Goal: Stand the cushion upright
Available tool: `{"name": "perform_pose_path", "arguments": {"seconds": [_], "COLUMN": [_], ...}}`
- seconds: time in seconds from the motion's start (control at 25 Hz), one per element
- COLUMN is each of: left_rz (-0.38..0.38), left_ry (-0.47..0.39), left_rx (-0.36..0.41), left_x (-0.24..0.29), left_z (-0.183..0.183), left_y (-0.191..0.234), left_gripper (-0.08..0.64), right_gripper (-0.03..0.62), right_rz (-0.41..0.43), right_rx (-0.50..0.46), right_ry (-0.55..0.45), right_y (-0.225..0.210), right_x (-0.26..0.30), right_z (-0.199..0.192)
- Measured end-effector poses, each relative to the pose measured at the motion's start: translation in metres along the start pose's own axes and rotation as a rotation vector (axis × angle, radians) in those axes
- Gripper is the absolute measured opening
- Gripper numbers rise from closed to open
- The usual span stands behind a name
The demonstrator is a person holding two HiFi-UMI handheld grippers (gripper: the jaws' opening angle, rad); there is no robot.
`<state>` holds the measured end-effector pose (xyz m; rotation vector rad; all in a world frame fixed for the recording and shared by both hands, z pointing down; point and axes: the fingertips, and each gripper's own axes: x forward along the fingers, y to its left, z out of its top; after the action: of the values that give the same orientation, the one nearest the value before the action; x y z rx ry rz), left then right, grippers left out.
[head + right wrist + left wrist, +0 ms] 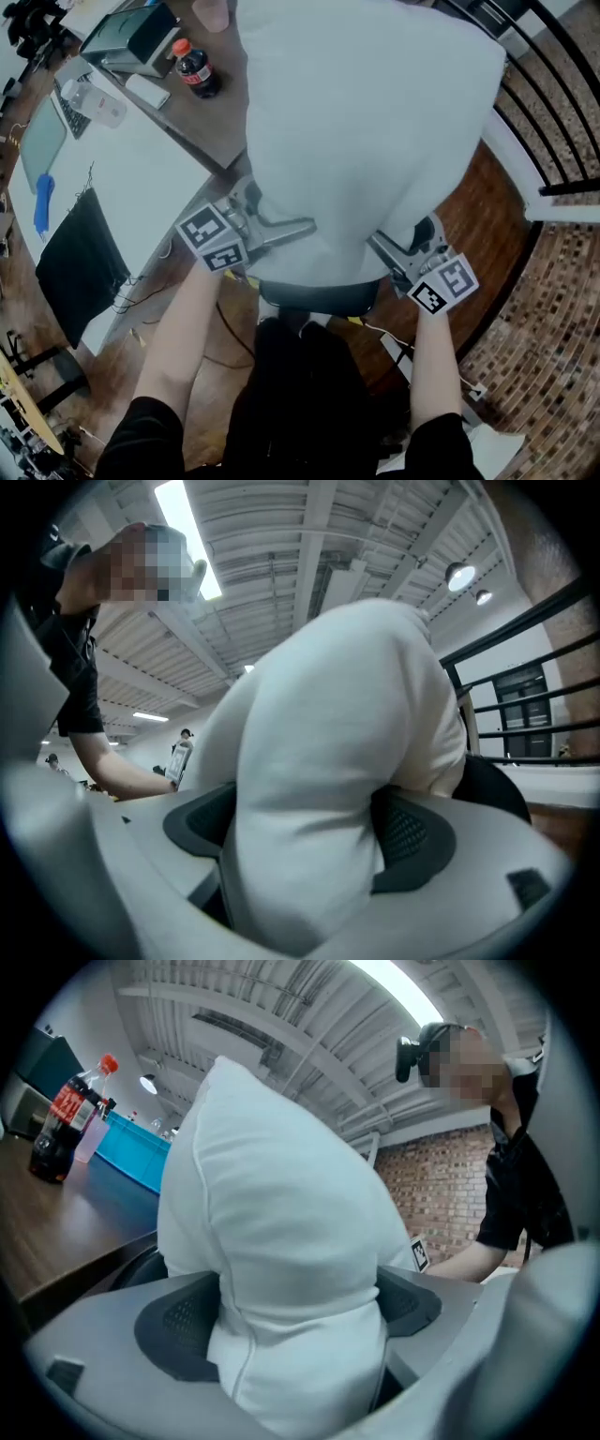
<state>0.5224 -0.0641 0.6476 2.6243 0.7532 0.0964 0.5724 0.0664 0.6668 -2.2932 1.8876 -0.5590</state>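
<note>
So here's where we're at with the cushion (366,122): it's big, white and puffy, and it sits right over the dark chair seat (319,298), with its bottom edge down at the seat's far rim. We can't tell from the head view whether it's actually resting there or hanging just above.

The left gripper (295,225) has the bottom corner on the seat's left side and the right gripper (389,251) has the one on the right. Both sets of jaws are clamped on the cushion. In each gripper view the fabric is pinched in between the dark pads (173,1326) and bulges out above and below them.

How it'll handle, as far as we can judge: light, very soft, zero stiffness. The filling squashes wherever it's squeezed, so a grip on the fat middle would probably just slide through stuffing. The seamed edges and low corners look like the better spots since there's less bulk there, and that's about where we've got it now. It's not fragile and not really slippery, but it's floppy — the top may sag or tip over once it's let go, unless something backs it up.

Worth noting: the counter (211,122) with the cola bottle (195,70) is beyond the seat on its left, and the railing (553,112) runs along its right.
</note>
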Motion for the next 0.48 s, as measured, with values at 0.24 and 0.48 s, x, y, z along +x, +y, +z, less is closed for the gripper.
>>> {"name": "perform_pose_path", "arguments": {"seconds": [0.24, 0.48], "left_rz": [0.097, 0.155], "left_ry": [0.331, 0.364], "left_rx": [0.108, 0.076], "left_x": [-0.021, -0.033], "left_z": [-0.11, -0.141], "left_y": [0.019, 0.014], "left_gripper": [0.534, 0.532], "right_gripper": [0.474, 0.472], "right_rz": [-0.06, -0.093], "right_rx": [-0.12, -0.076], "right_ry": [0.348, 0.395], "right_y": [-0.006, -0.005], "right_x": [-0.006, -0.012], "right_z": [-0.119, -0.151]}}
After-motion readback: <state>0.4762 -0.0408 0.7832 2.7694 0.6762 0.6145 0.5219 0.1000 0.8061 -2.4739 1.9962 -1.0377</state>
